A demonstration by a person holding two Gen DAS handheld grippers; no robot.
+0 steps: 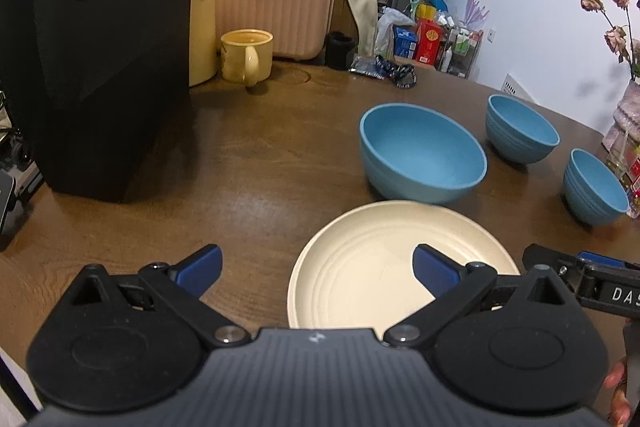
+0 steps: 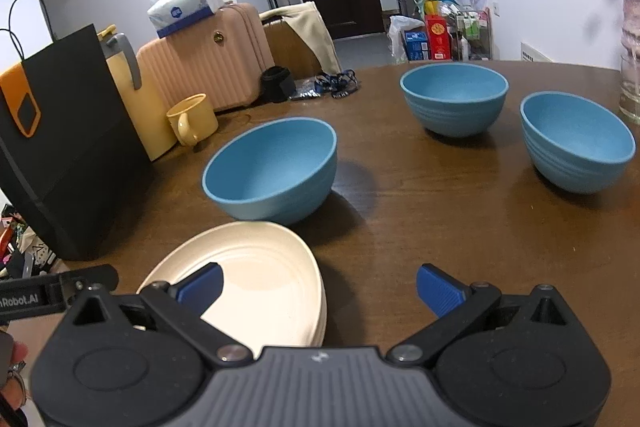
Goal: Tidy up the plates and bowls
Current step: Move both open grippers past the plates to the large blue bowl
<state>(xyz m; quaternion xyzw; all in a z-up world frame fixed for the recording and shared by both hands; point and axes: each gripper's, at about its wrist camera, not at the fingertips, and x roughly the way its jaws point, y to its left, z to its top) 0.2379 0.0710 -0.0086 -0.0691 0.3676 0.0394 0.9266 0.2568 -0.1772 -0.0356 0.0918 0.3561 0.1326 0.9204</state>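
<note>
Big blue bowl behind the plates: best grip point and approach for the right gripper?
Pinch the rim of the big blue bowl on its near right edge, coming from above with one finger inside the wall and one outside. It stands upright and empty, and looks too wide to span. The right gripper is open; that side is away from the cream plates.

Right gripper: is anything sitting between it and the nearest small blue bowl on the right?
Nothing visible. The right gripper is open above bare table, and only wood lies between it and the small blue bowl. The cream plate and large blue bowl sit off to its left.
</note>
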